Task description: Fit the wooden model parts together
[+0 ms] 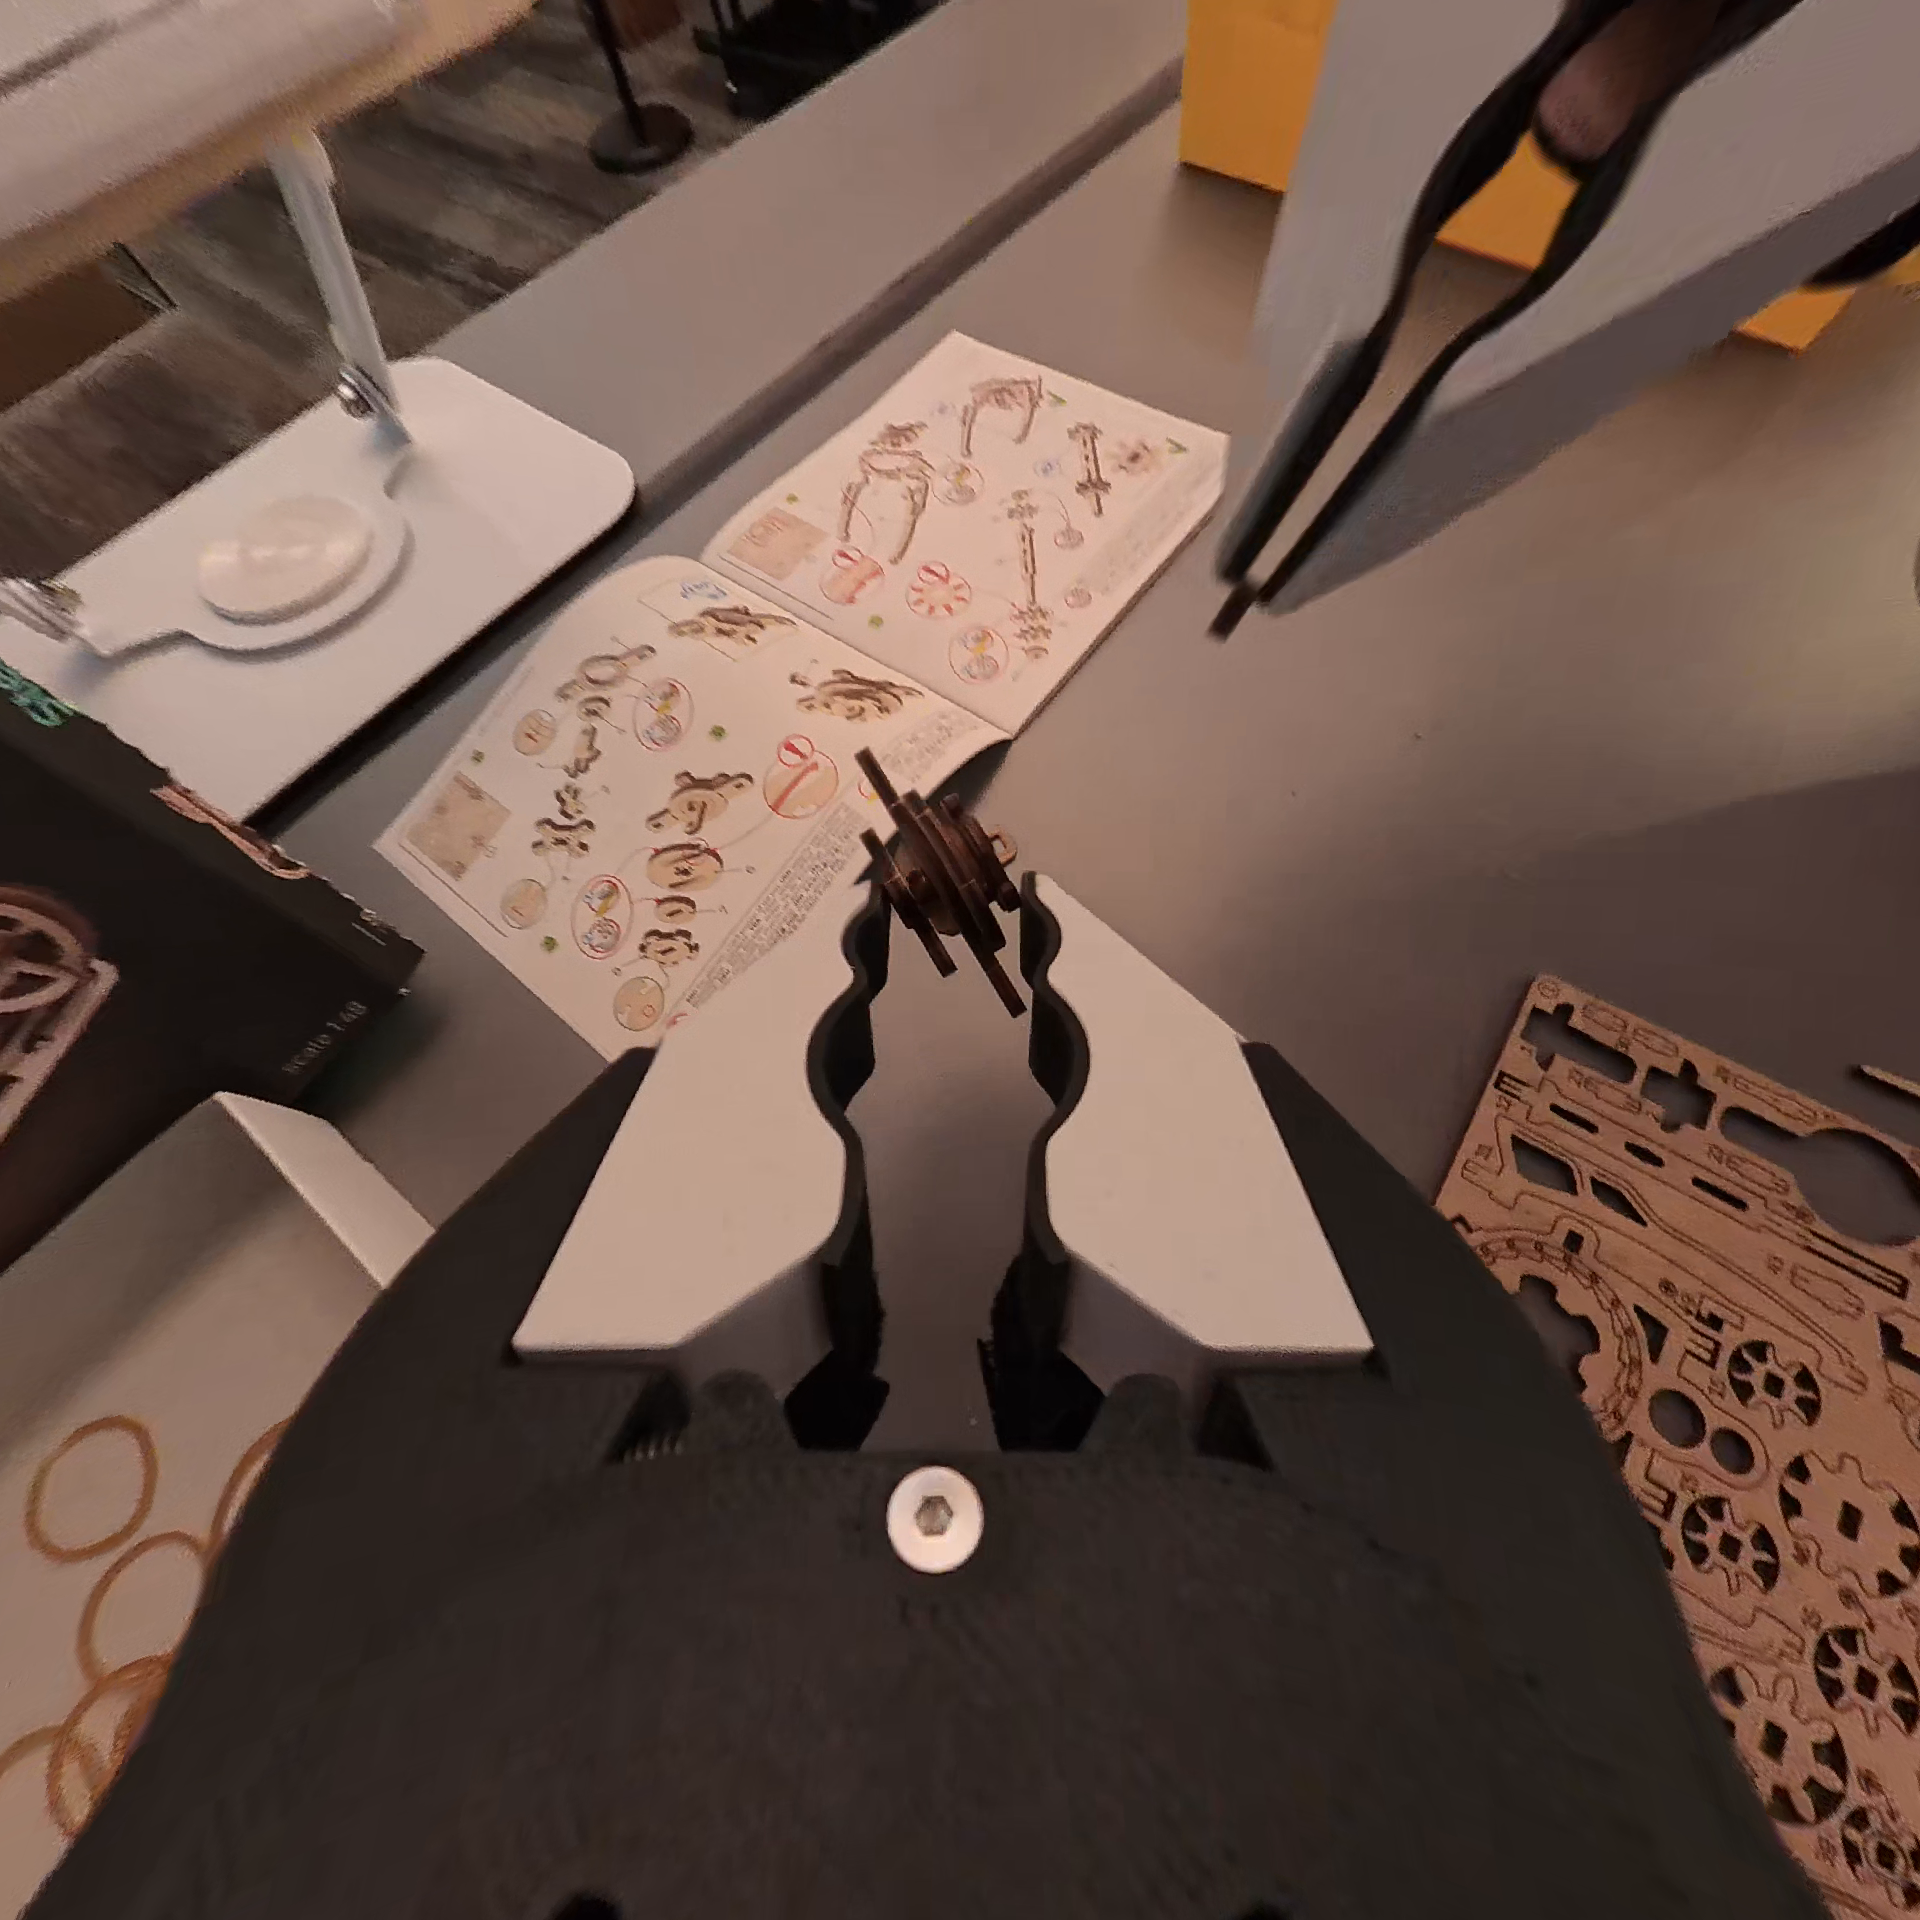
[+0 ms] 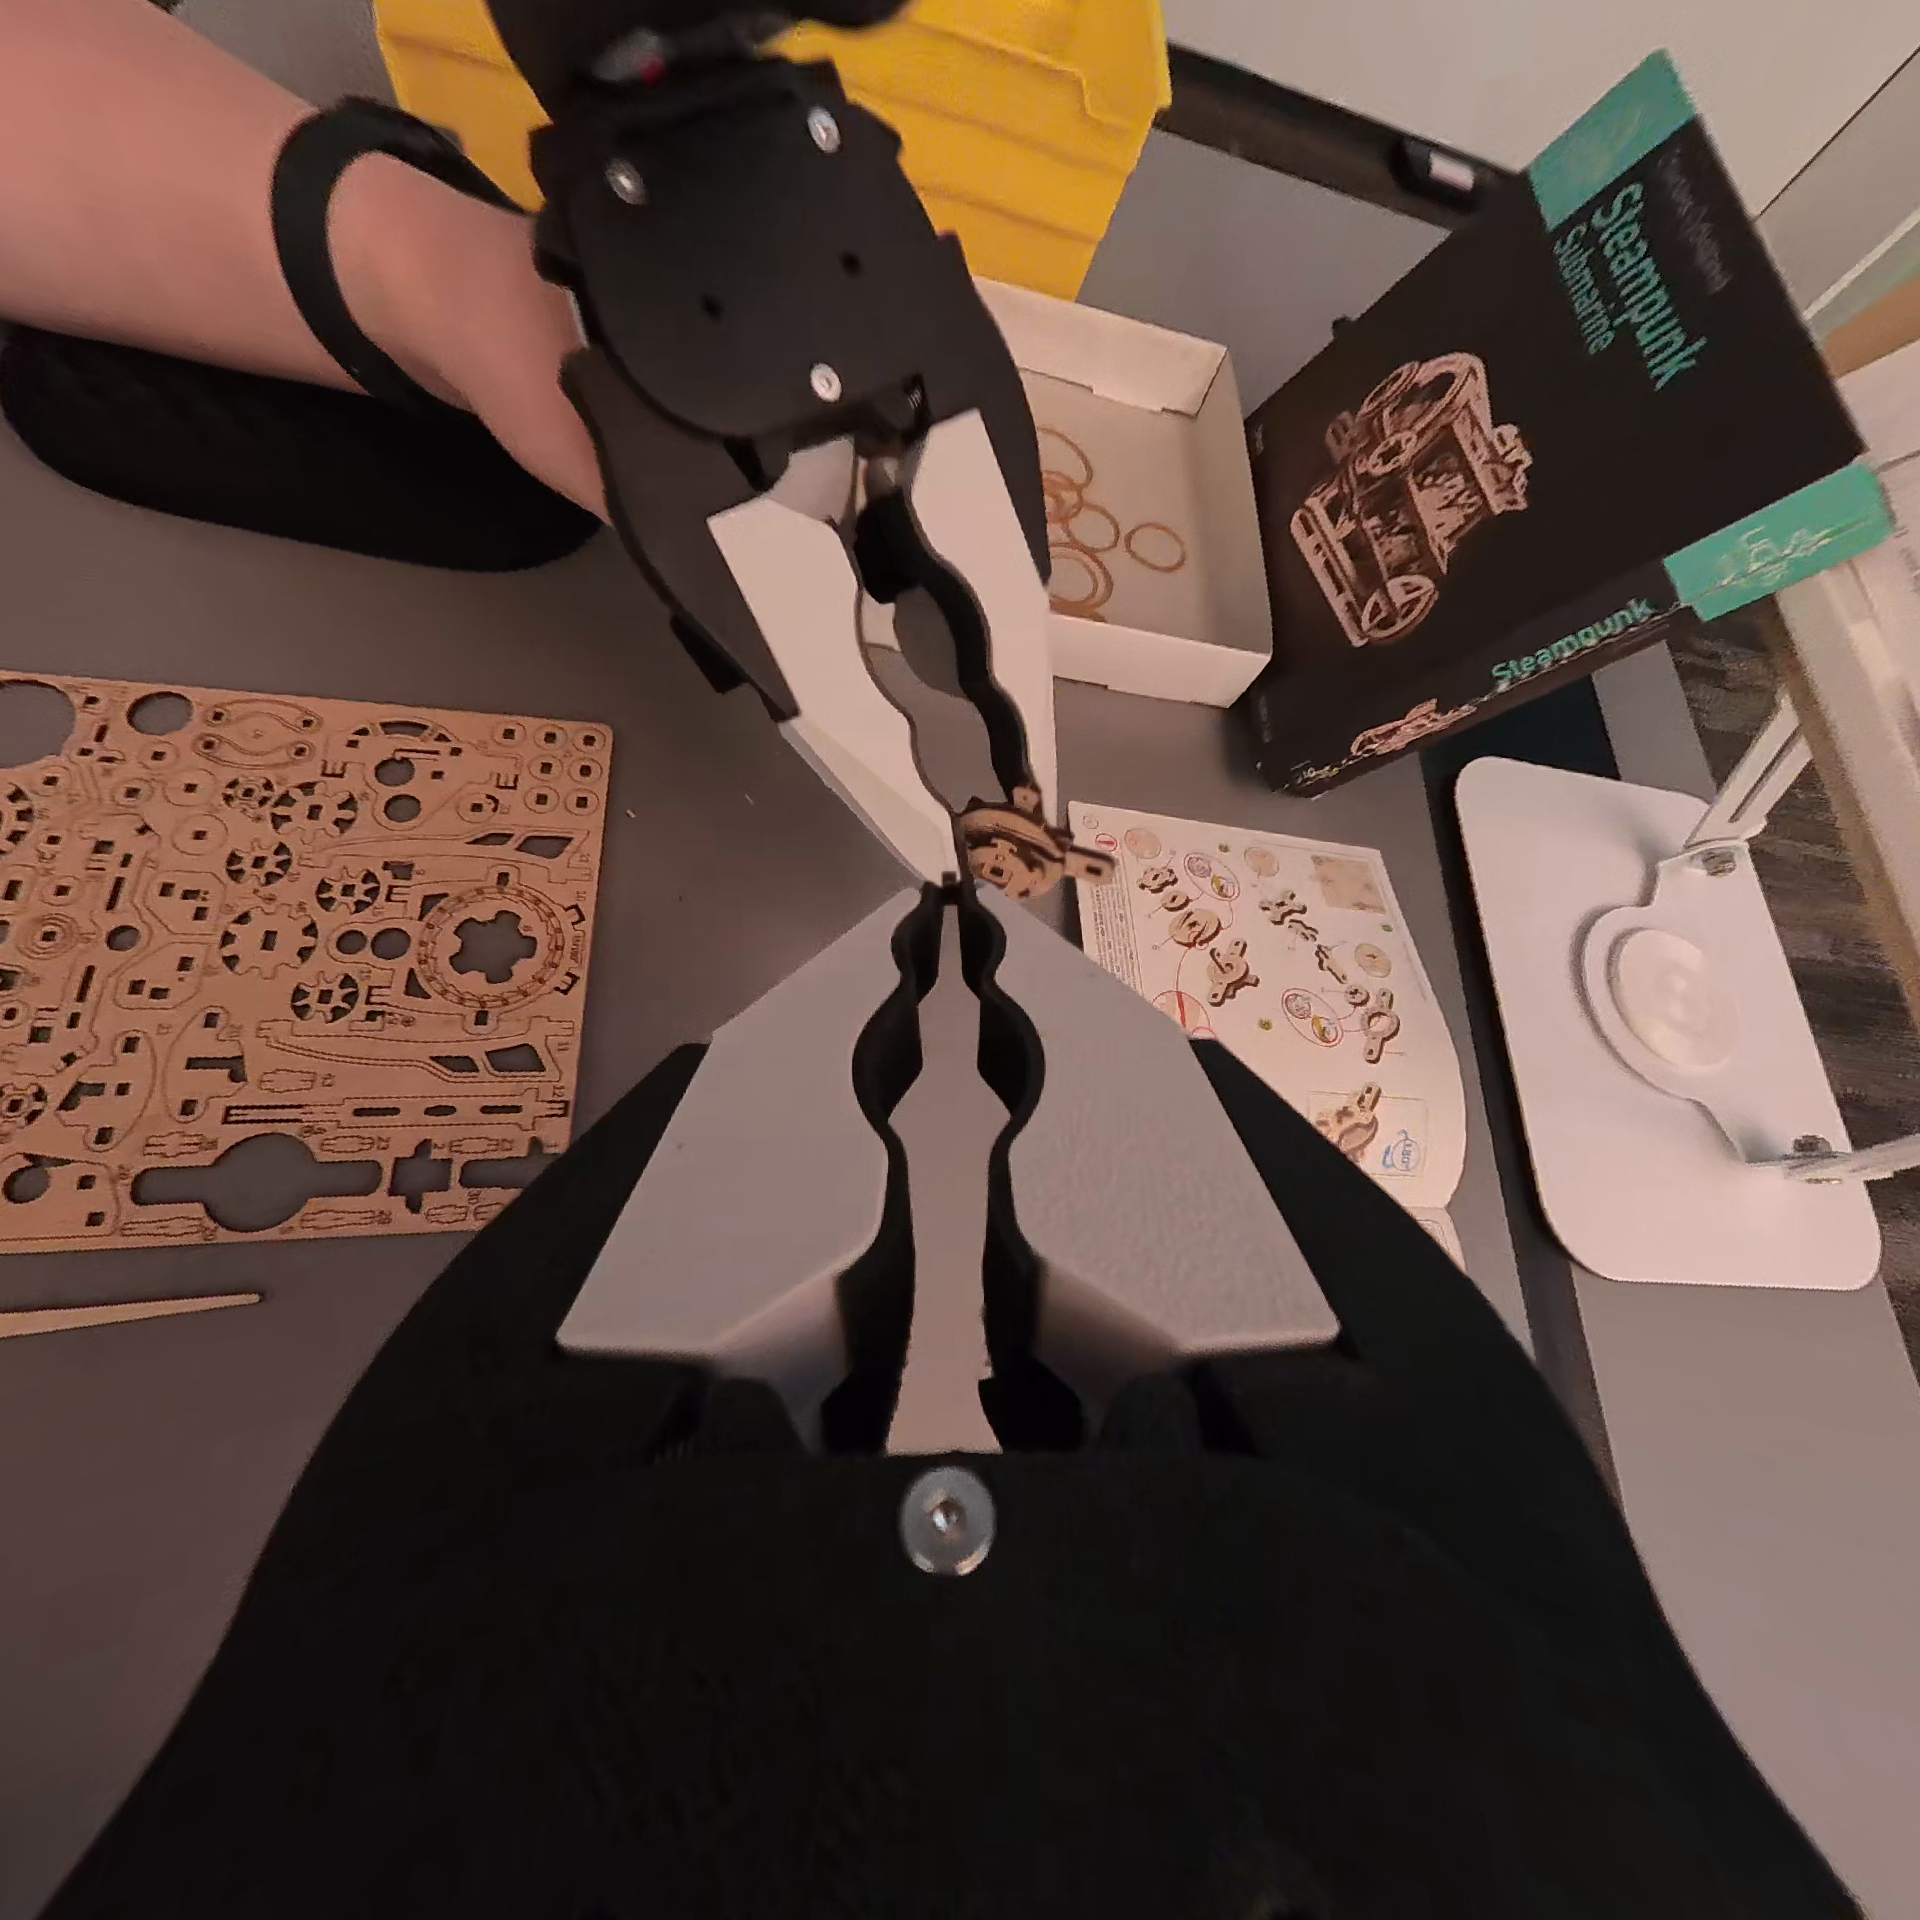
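The left gripper (image 1: 951,899) grips a small wooden assembly (image 1: 940,873) between its fingertips, held above the open instruction booklet (image 1: 831,665). The right gripper (image 2: 948,896) is clenched on a small dark part (image 2: 948,881) at its tips, just beside the assembly. The wooden parts sheet (image 2: 281,945) lies left of it.

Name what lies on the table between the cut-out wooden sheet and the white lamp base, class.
The open instruction booklet lies between the wooden sheet and the lamp base, seen in the right wrist view; both grippers meet above that stretch.
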`<state>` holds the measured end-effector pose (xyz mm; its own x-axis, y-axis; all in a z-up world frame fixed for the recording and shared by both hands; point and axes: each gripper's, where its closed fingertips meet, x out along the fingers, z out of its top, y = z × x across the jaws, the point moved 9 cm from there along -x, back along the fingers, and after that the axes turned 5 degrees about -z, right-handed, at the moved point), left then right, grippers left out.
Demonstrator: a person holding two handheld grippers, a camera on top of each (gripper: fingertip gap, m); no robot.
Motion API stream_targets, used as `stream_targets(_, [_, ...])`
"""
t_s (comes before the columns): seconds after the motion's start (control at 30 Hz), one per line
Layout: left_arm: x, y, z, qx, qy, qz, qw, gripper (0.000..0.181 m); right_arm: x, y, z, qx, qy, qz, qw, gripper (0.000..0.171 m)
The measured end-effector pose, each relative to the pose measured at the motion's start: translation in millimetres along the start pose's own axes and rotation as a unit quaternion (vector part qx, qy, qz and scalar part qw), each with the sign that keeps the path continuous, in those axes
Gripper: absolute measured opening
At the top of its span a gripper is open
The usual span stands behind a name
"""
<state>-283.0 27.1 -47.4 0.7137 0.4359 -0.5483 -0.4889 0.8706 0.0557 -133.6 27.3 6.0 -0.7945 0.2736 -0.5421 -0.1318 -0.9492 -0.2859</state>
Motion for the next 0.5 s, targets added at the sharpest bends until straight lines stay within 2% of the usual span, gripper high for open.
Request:
stream_targets(0.27, [-3, -8, 8, 0.028, -0.012, 0.047, 0.998, 0.023, 12, -2, -5, 0.011, 0.002, -0.005, 1.000, 0.002])
stream_targets(0.5, [-3, -14, 11, 0.056, -0.003, 0.078, 0.995, 0.023, 25, 1, -5, -0.007, 0.036, -0.035, 0.999, 0.002])
